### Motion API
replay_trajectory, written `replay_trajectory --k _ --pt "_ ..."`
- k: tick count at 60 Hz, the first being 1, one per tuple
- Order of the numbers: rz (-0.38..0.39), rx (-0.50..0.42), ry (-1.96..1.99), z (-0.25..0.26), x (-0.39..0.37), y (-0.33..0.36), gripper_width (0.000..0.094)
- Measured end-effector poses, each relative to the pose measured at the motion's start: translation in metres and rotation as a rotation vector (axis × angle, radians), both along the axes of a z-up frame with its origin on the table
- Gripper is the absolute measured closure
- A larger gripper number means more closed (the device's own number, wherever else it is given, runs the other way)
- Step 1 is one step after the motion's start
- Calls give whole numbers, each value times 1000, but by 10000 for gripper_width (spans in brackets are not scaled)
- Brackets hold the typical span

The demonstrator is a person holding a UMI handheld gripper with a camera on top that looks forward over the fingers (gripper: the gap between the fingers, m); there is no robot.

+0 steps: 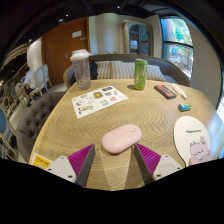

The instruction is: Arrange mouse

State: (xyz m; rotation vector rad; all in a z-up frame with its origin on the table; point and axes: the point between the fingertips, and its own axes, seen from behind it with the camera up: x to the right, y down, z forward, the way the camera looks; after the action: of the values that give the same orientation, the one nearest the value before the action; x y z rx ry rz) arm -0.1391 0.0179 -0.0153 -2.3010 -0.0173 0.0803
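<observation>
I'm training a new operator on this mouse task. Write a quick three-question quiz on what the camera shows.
1. True or false: the fingers are shut on the mouse.
2. What stands nearer the mouse: (a) green can, (b) leaflet?
3. What colour is the mouse?

Key: 1. False; the fingers are open and the mouse lies on the table between their tips, just ahead. 2. b. 3. Pink.
</observation>
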Motion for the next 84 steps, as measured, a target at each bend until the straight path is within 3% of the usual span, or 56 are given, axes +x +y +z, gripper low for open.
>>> replay_trajectory --k 16,21,22,26,31,39,46,54,61,65,73,84 --pt "85 34 -21 -1 -11 54 136" --pt "93 35 -20 -1 -14 65 312" --pt "87 35 -22 -2 -12 66 425" --pt "45 24 7 -3 -12 66 450" --pt "55 -19 -14 -3 -12 63 513" --pt "124 -63 60 14 -24 53 580" --pt "128 84 21 88 19 57 581" --pt "17 178 -107 142 155 61 582" --pt "-74 114 -125 102 255 40 581" --pt "-89 54 -125 66 281 33 580" --pt "-93 -46 -70 11 296 10 567" --pt "-118 -35 -24 1 292 9 453"
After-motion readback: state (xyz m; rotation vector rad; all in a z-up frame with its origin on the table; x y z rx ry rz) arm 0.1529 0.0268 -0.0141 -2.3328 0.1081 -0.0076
